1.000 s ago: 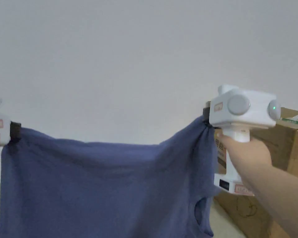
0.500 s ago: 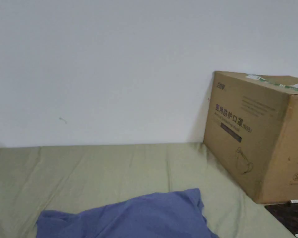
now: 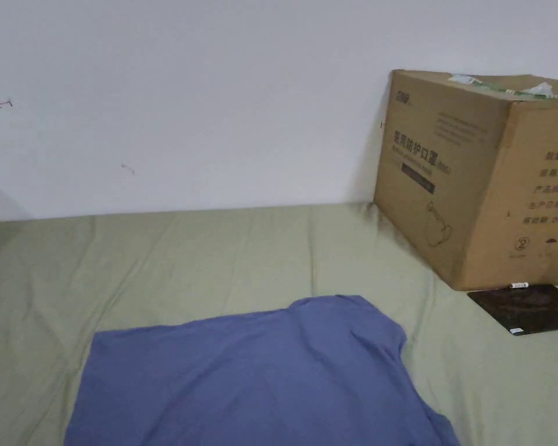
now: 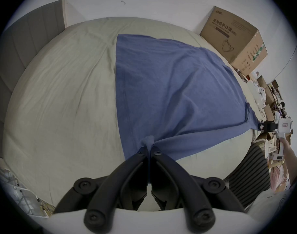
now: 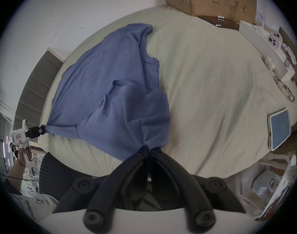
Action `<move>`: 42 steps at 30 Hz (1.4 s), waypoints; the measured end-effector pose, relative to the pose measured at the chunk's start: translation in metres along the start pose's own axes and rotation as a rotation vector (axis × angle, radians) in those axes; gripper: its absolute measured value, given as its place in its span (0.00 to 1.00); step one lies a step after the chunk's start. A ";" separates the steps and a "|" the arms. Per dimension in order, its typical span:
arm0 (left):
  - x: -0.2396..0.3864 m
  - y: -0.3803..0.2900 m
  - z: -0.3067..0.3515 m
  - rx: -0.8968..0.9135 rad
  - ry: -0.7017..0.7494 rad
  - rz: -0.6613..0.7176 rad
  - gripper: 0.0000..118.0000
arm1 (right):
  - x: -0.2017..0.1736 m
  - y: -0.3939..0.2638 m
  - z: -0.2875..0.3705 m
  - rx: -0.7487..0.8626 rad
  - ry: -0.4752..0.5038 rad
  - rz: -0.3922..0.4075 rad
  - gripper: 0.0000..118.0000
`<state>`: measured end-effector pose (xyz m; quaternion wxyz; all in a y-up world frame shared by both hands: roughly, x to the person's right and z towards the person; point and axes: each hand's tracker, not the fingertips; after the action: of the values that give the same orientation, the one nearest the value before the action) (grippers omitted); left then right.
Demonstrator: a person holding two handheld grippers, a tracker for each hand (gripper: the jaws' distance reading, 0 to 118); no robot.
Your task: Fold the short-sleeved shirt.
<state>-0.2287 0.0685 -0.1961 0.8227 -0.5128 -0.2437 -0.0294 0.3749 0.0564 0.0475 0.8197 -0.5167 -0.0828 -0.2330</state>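
Observation:
A blue short-sleeved shirt (image 3: 260, 371) lies spread on the pale green bed sheet (image 3: 185, 261), its far edge toward the wall. In the left gripper view my left gripper (image 4: 150, 149) is shut on a bunched near corner of the shirt (image 4: 169, 89). Farther right, the right gripper (image 4: 262, 126) pinches the other corner. In the right gripper view my right gripper (image 5: 149, 150) is shut on gathered cloth near a sleeve of the shirt (image 5: 110, 89). The left gripper (image 5: 41, 131) pulls the opposite corner taut off the bed's edge.
A large cardboard box (image 3: 481, 174) stands on the bed's far right against the wall, with a flat black item (image 3: 522, 308) in front of it. A phone (image 5: 279, 129) and a white box (image 5: 262, 52) lie along the right side. A striped chair back (image 4: 249, 170) is near me.
The shirt hung in the air between both raised grippers a second ago; it now lies spread on the bed. The head camera has tilted down.

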 end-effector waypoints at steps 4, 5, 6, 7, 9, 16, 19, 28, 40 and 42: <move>0.005 -0.002 0.008 -0.017 -0.020 0.039 0.02 | -0.011 -0.001 -0.007 -0.041 -0.039 0.023 0.02; 0.001 -0.002 0.009 -0.012 -0.017 0.039 0.05 | -0.015 -0.001 -0.007 -0.040 -0.059 0.033 0.03; 0.002 -0.002 0.010 -0.008 -0.017 0.037 0.15 | -0.020 0.001 -0.007 -0.036 -0.081 0.042 0.07; 0.003 -0.001 0.012 -0.009 -0.019 0.036 0.41 | -0.024 0.002 -0.006 -0.035 -0.094 0.045 0.32; -0.004 0.000 0.012 -0.025 -0.015 0.031 0.83 | -0.031 0.002 -0.003 -0.031 -0.124 0.043 0.83; -0.001 0.002 0.078 0.200 -0.084 0.084 0.93 | -0.064 0.003 0.042 0.169 0.086 -0.114 0.98; 0.031 -0.005 0.132 0.491 -0.107 0.095 0.93 | -0.096 0.002 0.074 0.413 0.169 -0.108 0.98; 0.133 -0.028 0.175 1.185 0.058 -0.039 0.29 | -0.216 -0.029 0.114 1.168 0.192 0.184 0.44; 0.134 0.011 0.151 0.858 -0.049 -0.142 0.00 | -0.203 -0.013 0.098 1.040 0.251 0.061 0.00; 0.116 0.020 0.146 0.632 -0.006 -0.154 0.00 | -0.192 -0.015 0.097 0.988 0.224 0.083 0.00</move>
<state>-0.1748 0.2271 -0.1111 0.9359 -0.2120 -0.2812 -0.0129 0.2090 0.1936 0.0313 0.9786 -0.0421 -0.0742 -0.1873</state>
